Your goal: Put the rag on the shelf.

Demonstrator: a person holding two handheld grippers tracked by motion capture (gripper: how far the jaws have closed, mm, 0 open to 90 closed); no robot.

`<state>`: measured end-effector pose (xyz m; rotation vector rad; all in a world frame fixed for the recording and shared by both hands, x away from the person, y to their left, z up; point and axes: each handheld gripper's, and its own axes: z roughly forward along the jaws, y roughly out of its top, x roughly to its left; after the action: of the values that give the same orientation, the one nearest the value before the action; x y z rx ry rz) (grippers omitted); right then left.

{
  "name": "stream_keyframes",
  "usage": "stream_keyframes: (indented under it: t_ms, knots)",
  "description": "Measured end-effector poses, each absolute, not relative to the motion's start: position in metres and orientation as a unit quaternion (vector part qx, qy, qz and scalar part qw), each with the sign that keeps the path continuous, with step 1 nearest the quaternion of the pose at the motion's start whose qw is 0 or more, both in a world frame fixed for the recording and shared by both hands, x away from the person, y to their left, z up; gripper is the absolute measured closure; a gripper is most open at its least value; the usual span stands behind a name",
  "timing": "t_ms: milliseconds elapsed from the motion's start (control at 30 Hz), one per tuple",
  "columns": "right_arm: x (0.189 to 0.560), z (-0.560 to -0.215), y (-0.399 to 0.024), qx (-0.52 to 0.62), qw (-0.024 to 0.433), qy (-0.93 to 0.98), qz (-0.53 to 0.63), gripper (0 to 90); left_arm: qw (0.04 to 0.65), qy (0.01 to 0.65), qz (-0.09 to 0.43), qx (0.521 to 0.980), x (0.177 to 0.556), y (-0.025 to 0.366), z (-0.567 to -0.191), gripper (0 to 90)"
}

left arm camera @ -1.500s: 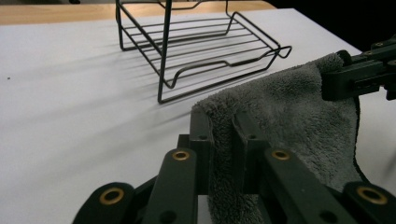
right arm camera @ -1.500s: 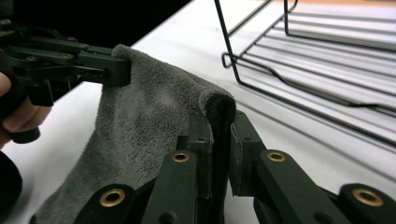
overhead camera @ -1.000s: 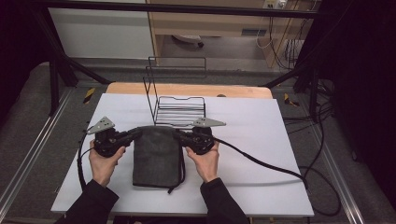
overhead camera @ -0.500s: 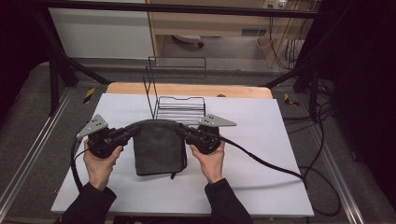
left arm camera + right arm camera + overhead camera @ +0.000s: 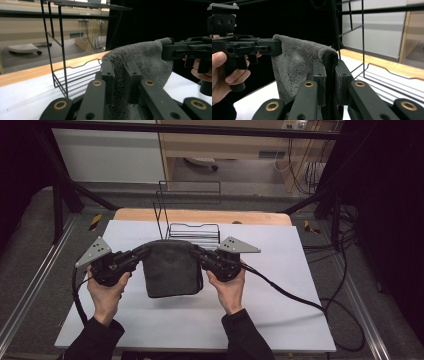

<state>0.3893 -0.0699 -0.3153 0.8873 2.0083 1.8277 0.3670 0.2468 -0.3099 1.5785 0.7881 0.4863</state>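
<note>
A dark grey towel hangs folded in the air above the white table, held by its two upper corners. My left gripper is shut on the towel's left corner. My right gripper is shut on the right corner. In the left gripper view the other gripper pinches the far corner at the right. In the right gripper view the other gripper holds the far corner at the left. The towel's lower edge hangs just above the table.
A black wire rack stands right behind the towel at the table's far side, with a tall upright frame. A wooden strip edges the table's back. Cables trail off to the right.
Both grippers have lifted the towel off the table and carried it up and toward the rack. It now hangs between them instead of lying flat.
</note>
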Motion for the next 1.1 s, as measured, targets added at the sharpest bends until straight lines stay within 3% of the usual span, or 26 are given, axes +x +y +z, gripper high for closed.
stream_keyframes:
  t_ms: [1100]
  knots:
    - [0.382, -0.261, -0.085, 0.29, 0.224, 0.641, 0.674, 82.4, 0.659, 0.313, 0.239, 0.641, 0.385, 0.222, -0.256, 80.6]
